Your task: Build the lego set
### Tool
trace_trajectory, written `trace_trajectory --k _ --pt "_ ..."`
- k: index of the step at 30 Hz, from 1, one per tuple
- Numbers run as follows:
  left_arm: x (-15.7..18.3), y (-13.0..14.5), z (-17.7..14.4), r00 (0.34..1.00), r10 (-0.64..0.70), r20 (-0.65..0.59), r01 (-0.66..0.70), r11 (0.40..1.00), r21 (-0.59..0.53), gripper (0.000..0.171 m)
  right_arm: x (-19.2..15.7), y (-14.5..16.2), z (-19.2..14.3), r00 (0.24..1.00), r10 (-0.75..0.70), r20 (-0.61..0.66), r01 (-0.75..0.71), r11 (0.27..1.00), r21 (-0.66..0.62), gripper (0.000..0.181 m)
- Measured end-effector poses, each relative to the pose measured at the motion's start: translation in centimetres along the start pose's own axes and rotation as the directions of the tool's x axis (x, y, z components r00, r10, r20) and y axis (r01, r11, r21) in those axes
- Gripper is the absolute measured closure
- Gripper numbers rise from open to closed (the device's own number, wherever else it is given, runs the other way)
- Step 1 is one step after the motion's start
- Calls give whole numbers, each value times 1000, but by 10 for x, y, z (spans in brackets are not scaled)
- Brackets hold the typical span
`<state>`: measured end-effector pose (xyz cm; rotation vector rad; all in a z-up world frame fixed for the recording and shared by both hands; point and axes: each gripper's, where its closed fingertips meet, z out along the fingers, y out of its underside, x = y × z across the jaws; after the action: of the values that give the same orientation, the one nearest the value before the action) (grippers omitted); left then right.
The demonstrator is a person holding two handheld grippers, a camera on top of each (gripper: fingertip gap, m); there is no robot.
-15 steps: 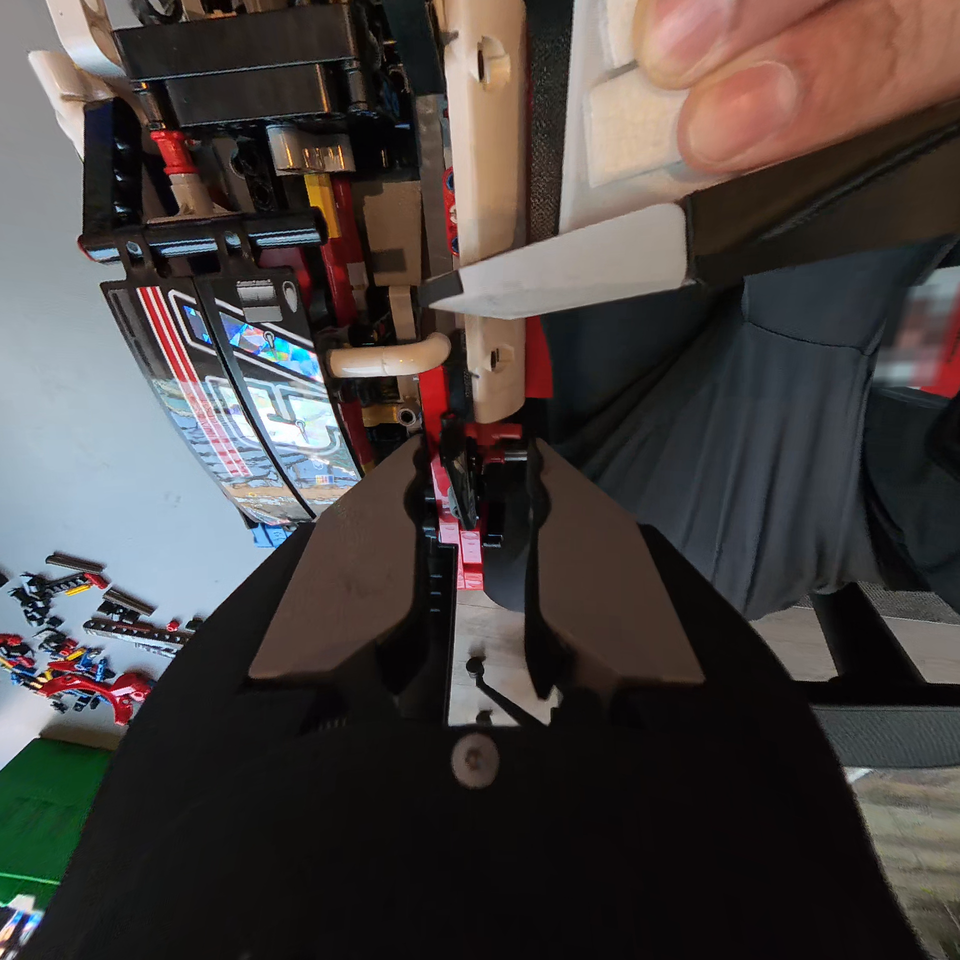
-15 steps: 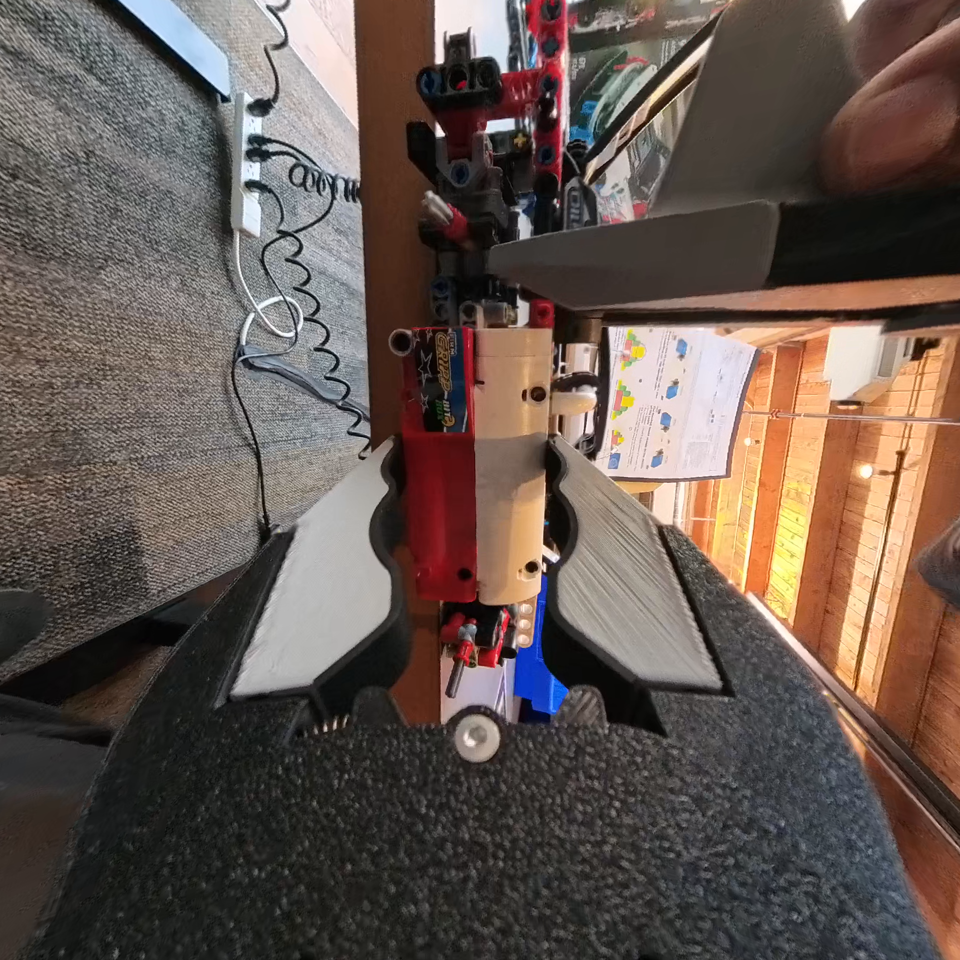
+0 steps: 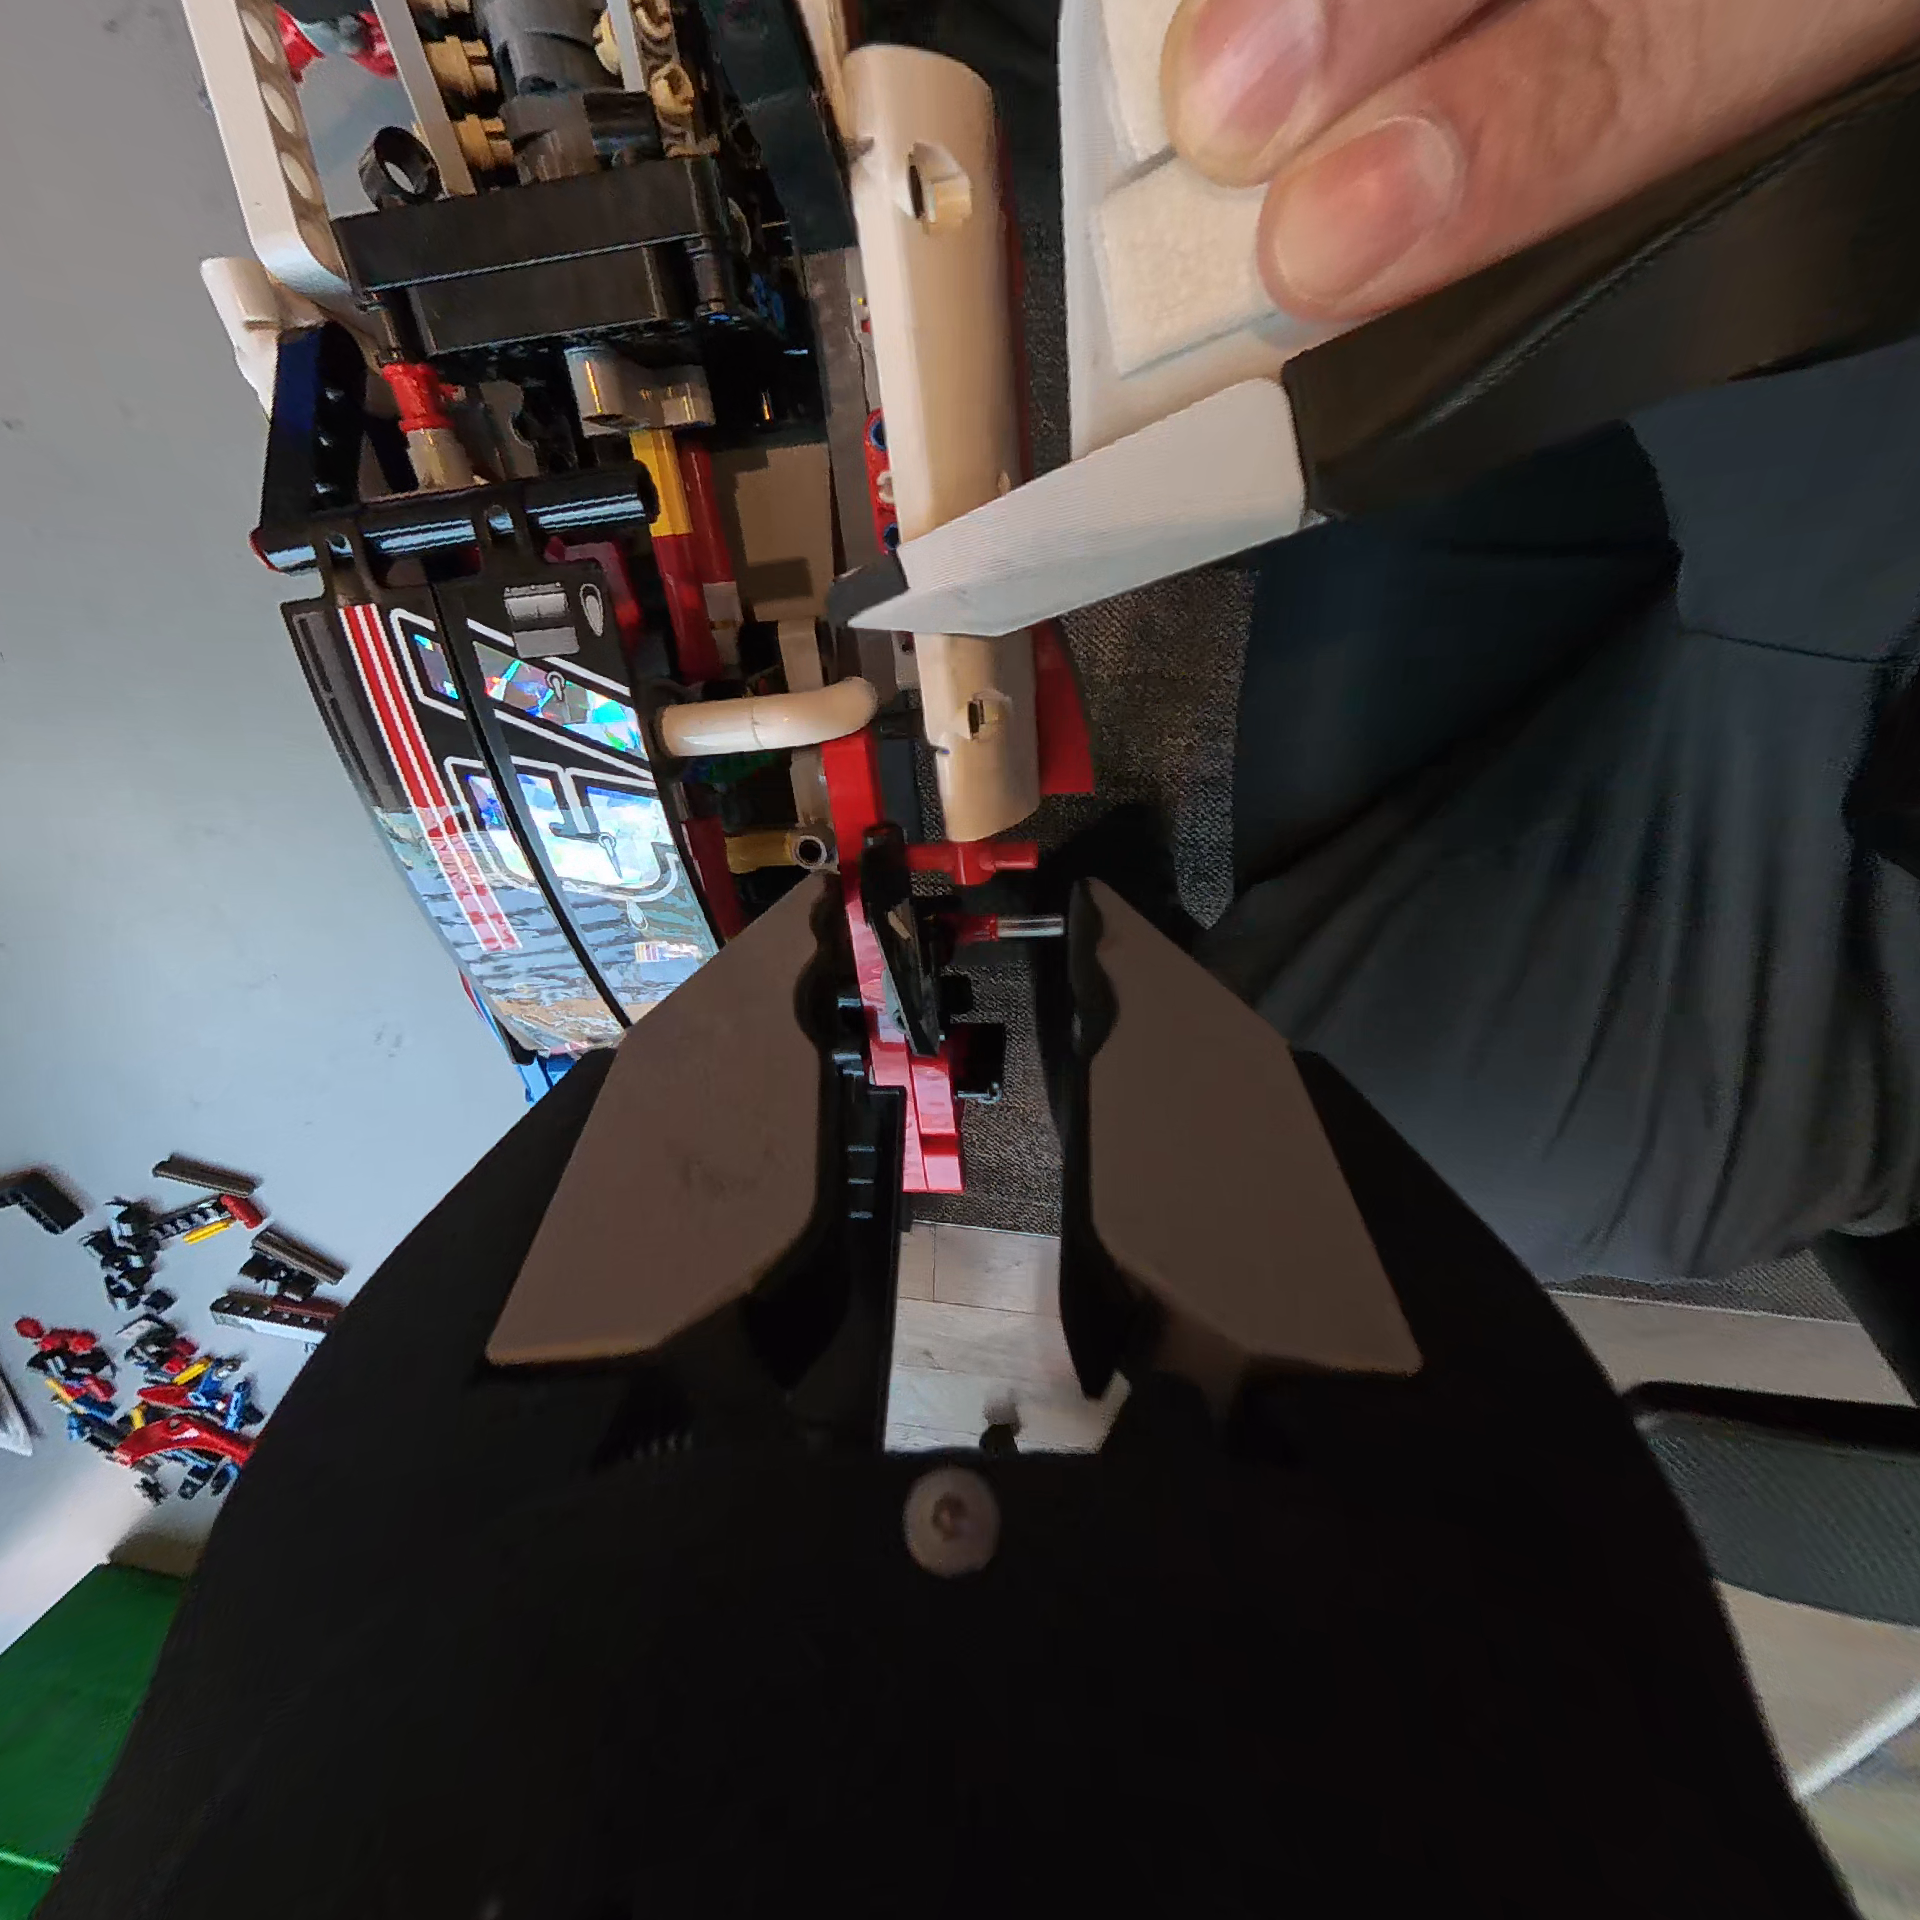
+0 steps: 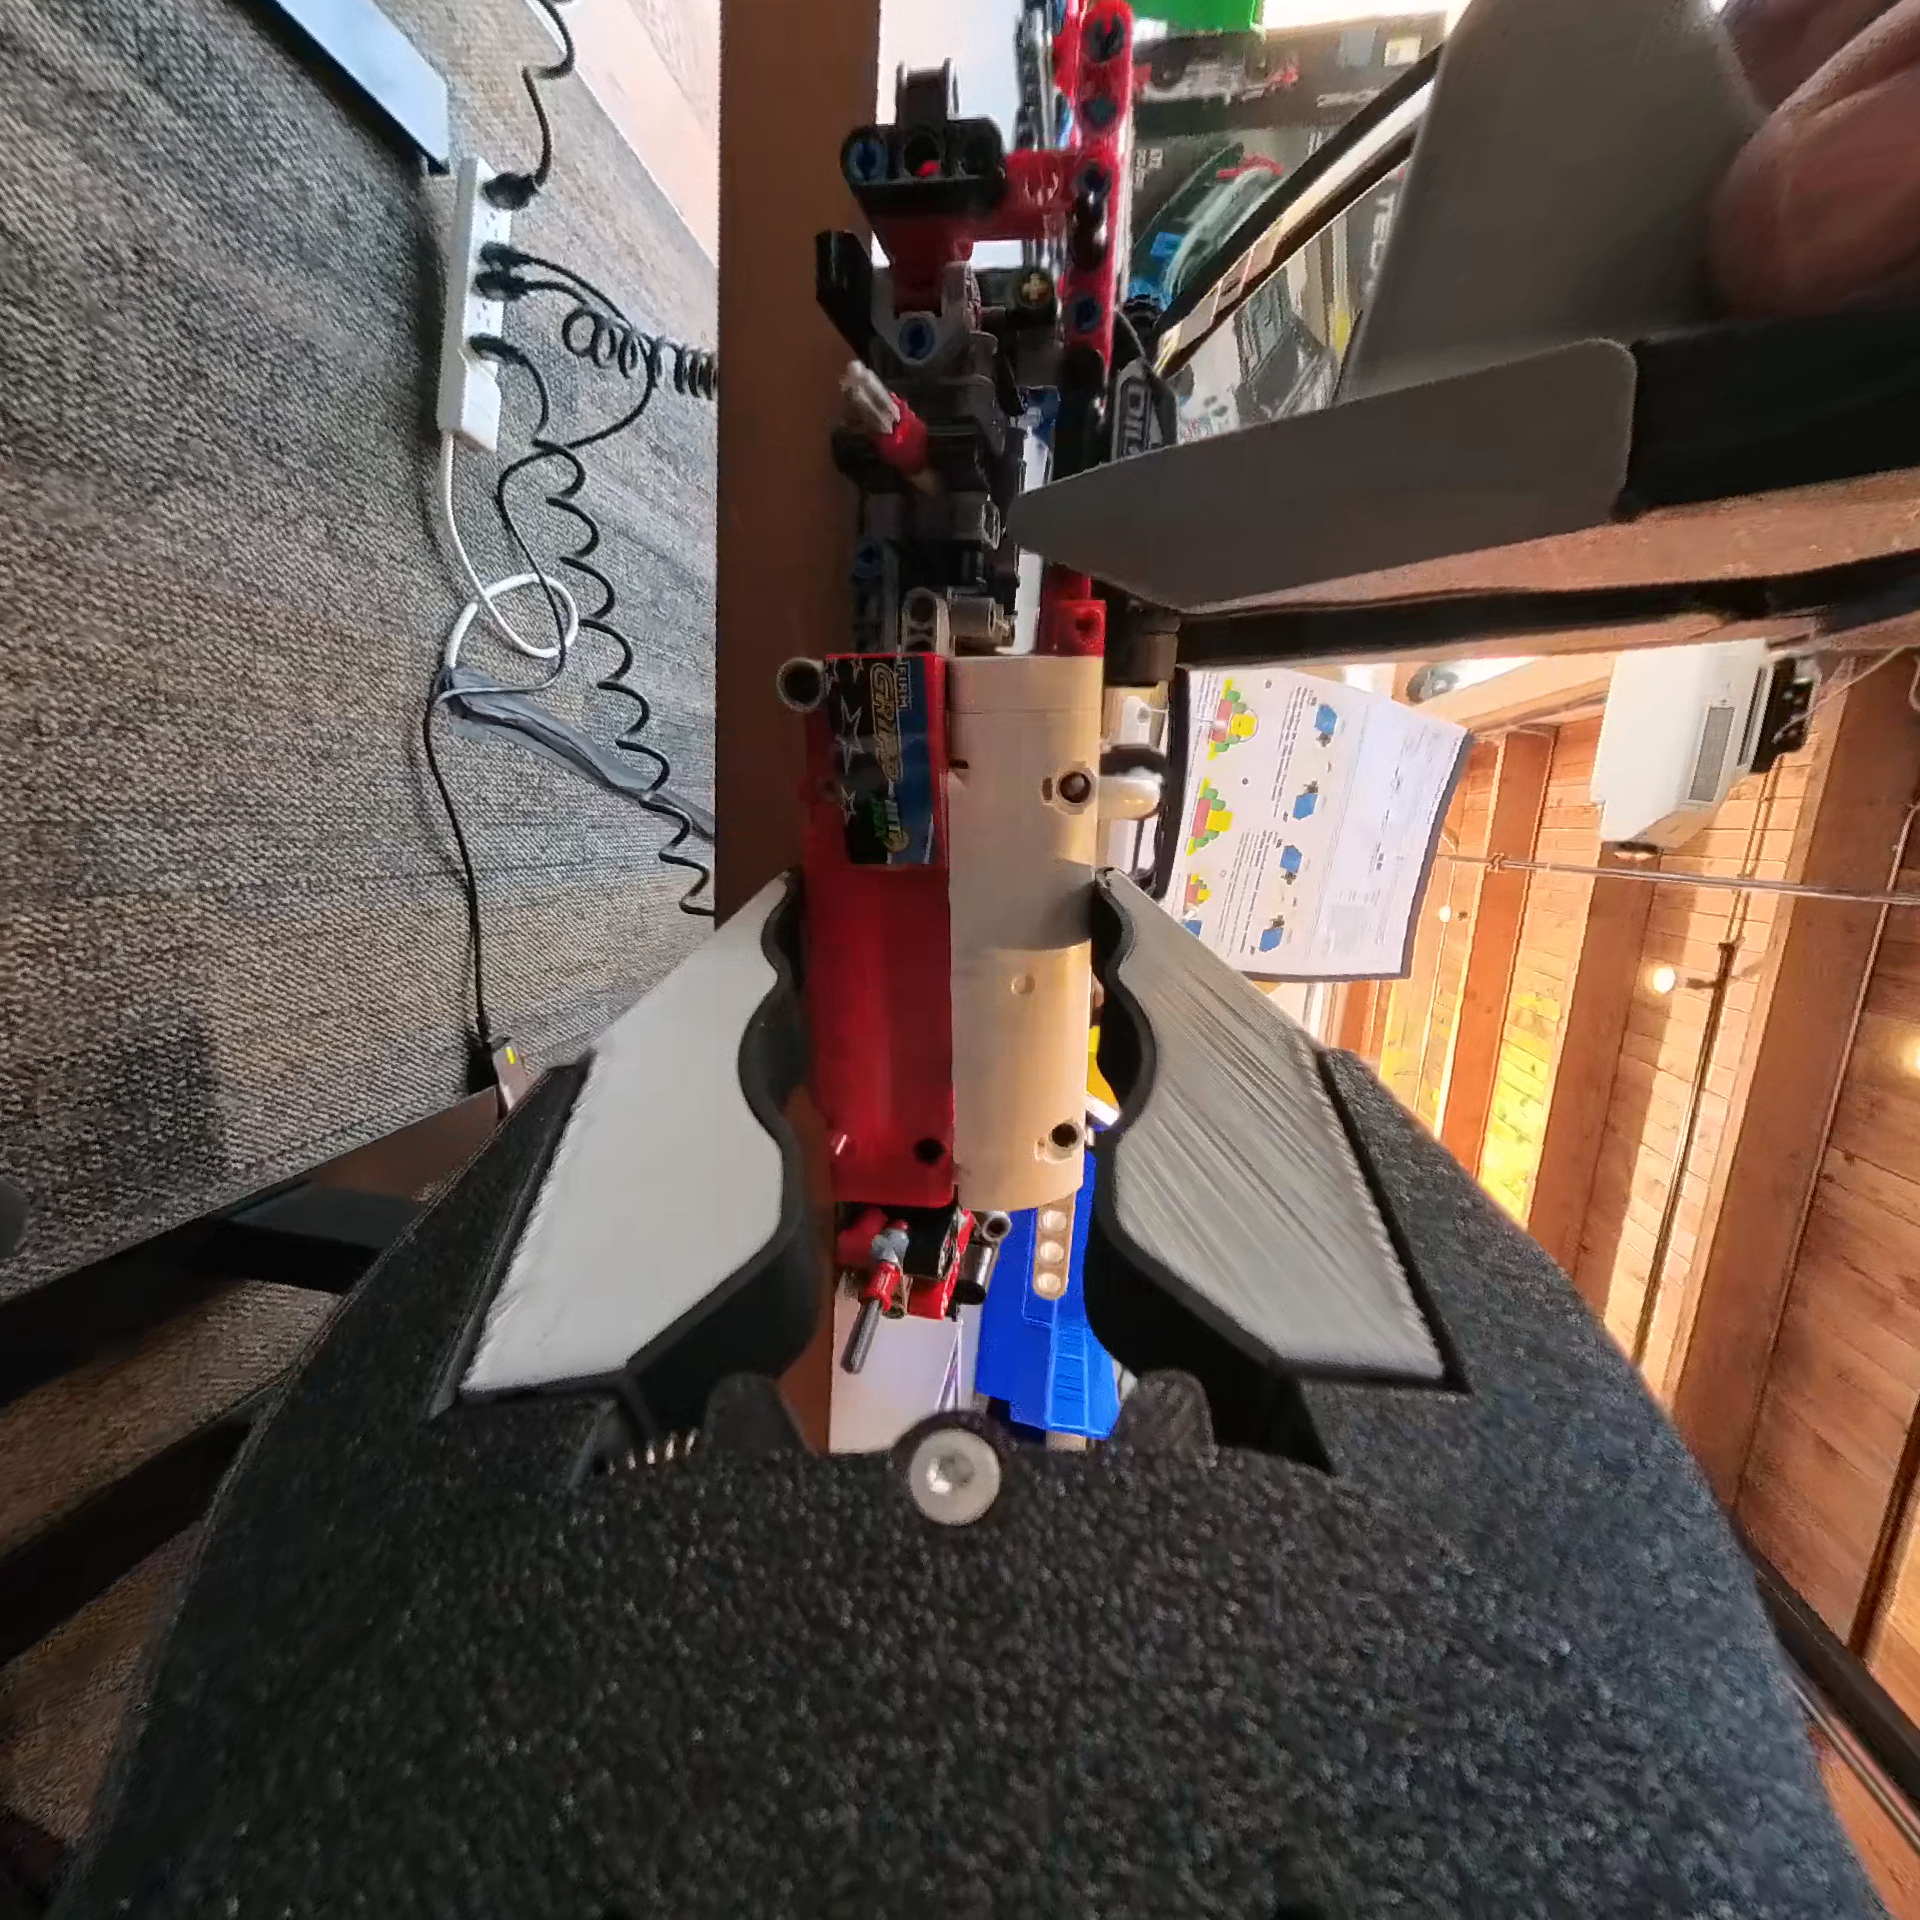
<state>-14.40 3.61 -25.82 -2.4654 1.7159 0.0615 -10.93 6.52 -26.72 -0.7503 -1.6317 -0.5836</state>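
Observation:
The Lego vehicle model, with black curved stickered panels, is held in the air. My right gripper is shut on its red panel and cream panel. That gripper's white finger and a hand show in the left wrist view, against the cream panel. My left gripper is open. A small red and black part at the model's end sits between its jaws. The left jaw is against it and the right jaw is apart from it.
Loose Lego pieces lie on the white table beside a green plate. An instruction sheet hangs behind the model. A wooden post, a power strip with coiled cables and grey carpet lie beyond.
My left gripper has opened: its jaws were closed on the small red and black part and now stand apart. The right gripper keeps its hold on the model.

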Motion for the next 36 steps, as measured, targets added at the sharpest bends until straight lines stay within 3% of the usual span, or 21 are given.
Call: trace_trajectory --k 5,9,12,18,28,36 --pt "-3 1 12 995 -93 49 93 996 0 132 -1 0 -2 1000 -9 8 9 1000 -3 127" --pt "4 -2 18 989 -137 47 135 990 50 113 -3 -3 -1 1000 -4 9 4 1000 1 126" --pt "5 -7 19 989 -136 62 129 986 107 108 -2 -3 1 1000 6 3 -6 1000 -1 130" --pt "3 -6 17 989 -104 101 84 980 182 114 -4 -7 2 1000 13 8 -13 1000 3 131" --pt "-2 -5 18 989 -116 89 100 981 164 123 -6 -7 8 999 43 12 -43 999 -1 130" --pt "0 -4 17 991 -112 70 100 983 151 120 -5 -6 10 999 39 10 -39 999 -10 130"
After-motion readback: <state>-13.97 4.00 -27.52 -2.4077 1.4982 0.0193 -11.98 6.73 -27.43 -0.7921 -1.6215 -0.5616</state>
